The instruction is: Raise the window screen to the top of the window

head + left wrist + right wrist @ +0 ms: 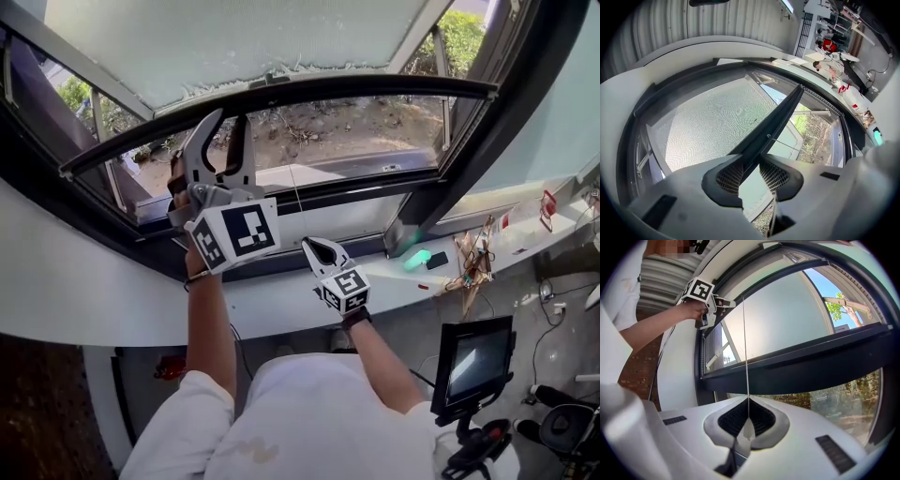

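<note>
- left gripper [751, 164]: jaws part-open, clamped on the slim dark bottom bar [780, 117] of the grey mesh window screen [712, 122]
- right gripper [746, 404]: jaws pinched together on a thin white cord [745, 352]

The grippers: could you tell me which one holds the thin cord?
The right gripper, shut on the cord; the left gripper clamps the screen's dark bar.

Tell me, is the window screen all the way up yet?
Not yet. Done: the screen's dark bar is partway up, with uncovered window under it. In hand: the left gripper clamps the bar and the right gripper pinches the cord. Left: mesh is spread above the bar, so it must go higher.
</note>
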The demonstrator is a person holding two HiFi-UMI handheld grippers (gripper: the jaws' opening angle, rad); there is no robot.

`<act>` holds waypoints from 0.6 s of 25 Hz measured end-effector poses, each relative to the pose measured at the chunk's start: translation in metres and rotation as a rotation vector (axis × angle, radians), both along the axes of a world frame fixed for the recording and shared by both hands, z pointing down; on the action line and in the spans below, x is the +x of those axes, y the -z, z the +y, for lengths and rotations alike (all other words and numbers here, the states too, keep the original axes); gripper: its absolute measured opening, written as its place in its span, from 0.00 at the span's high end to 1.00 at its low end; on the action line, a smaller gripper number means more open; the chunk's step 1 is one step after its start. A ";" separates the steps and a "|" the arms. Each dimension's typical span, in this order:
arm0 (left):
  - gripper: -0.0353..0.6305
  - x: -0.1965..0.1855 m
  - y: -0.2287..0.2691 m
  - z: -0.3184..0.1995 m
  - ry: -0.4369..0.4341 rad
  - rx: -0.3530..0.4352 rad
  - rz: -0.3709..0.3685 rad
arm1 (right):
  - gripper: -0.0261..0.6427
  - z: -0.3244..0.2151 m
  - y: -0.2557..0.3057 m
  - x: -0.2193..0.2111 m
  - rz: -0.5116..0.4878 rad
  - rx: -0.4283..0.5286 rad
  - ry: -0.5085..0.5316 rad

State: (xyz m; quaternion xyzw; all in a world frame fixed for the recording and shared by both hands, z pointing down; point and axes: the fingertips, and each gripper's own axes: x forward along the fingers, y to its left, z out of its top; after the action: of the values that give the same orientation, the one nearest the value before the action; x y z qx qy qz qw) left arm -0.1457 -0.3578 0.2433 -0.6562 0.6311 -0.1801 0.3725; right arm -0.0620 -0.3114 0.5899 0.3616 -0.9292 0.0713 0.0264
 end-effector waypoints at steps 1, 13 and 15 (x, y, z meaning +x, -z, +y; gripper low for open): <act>0.82 0.000 0.003 -0.001 -0.001 0.001 -0.003 | 0.96 -0.001 0.003 0.001 -0.003 0.001 -0.003; 0.82 0.001 0.015 -0.003 0.012 -0.010 -0.007 | 0.96 0.000 0.018 0.017 -0.057 0.001 -0.038; 0.82 0.002 0.016 -0.003 0.012 -0.001 -0.007 | 0.96 0.003 0.020 0.016 -0.066 0.001 -0.035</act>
State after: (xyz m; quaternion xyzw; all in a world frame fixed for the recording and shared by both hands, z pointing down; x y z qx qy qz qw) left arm -0.1440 -0.3604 0.2270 -0.6520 0.6335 -0.1850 0.3733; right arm -0.0462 -0.3084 0.5697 0.3751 -0.9232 0.0830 -0.0055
